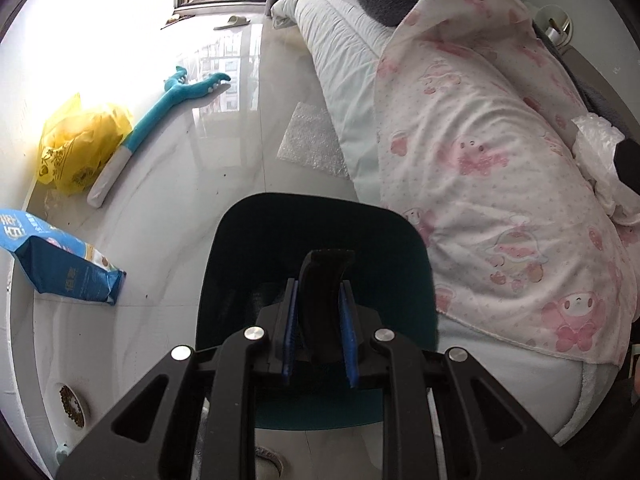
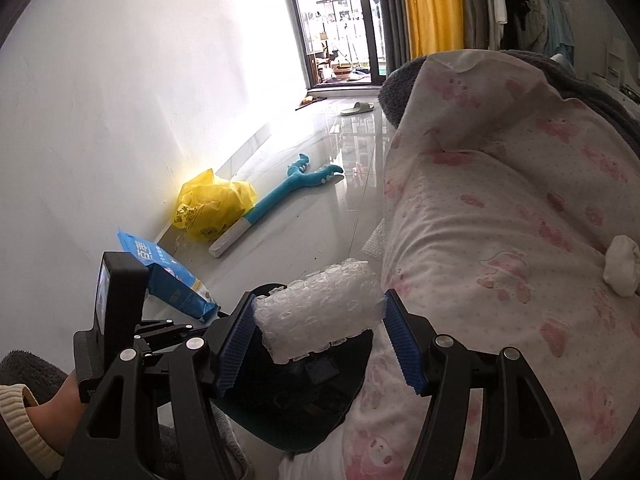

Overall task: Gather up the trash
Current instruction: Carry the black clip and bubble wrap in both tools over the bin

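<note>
The bed's pink-printed quilt [image 2: 500, 240] fills the right side, the glossy tiled floor [image 1: 224, 152] the left. The left gripper [image 1: 318, 312] holds a dark teal dustpan [image 1: 280, 248] by its black handle, pan open beside the bed edge. Directly above that pan, the right gripper [image 2: 320, 336] carries a roll of bubble wrap [image 2: 320, 304] – long axis crosswise, spanning its wide-set pads. Releasing should drop it in. More bubble wrap [image 1: 312, 140] lies flat on the floor ahead – nearer the left gripper.

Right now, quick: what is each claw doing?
Left claw: shut on the bin handle.
Right claw: shut on a bubble wrap roll.
</note>
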{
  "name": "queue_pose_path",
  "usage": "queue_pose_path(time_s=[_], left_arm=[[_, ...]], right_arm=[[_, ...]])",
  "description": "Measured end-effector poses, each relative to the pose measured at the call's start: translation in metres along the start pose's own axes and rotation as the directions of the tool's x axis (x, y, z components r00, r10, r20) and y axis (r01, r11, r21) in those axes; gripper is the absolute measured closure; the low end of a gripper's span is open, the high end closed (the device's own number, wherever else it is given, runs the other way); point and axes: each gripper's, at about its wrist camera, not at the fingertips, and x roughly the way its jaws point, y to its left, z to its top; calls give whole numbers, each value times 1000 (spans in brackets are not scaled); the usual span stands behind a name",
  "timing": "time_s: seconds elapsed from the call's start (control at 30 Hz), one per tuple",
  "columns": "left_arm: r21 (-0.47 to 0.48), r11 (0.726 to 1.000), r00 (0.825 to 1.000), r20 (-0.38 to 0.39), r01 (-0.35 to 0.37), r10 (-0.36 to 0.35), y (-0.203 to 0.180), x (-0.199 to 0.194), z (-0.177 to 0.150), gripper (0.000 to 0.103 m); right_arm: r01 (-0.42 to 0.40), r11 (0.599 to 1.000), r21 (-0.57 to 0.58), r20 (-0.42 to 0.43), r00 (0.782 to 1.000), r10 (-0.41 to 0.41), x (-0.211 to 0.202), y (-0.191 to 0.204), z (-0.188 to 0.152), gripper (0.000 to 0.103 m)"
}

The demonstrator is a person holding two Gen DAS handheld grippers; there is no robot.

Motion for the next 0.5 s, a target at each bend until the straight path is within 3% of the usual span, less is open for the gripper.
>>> queue_pose_path(time_s=[0.1,0.17,0.23,0.5], left_arm=[[-38,999,998,-58,-7,5,16,9,-5,76],[-57,998,998,-70,-12,8,28,10,-10,55],[-70,997,997,-80,-23,17,37,10,-14,47],[-108,994,998,-55,-33,27,65,-8,-20,36]], right_arm=[[-8,1000,-9,-23,1000,8,13,10,-1,38],[-12,1000,-10,-40,999,11,21,15,-3,38],[-13,1000,-14,-64,998,12,31,20,-6,38],[-20,1000,-21,-139,990,17,68,37,-16,38]])
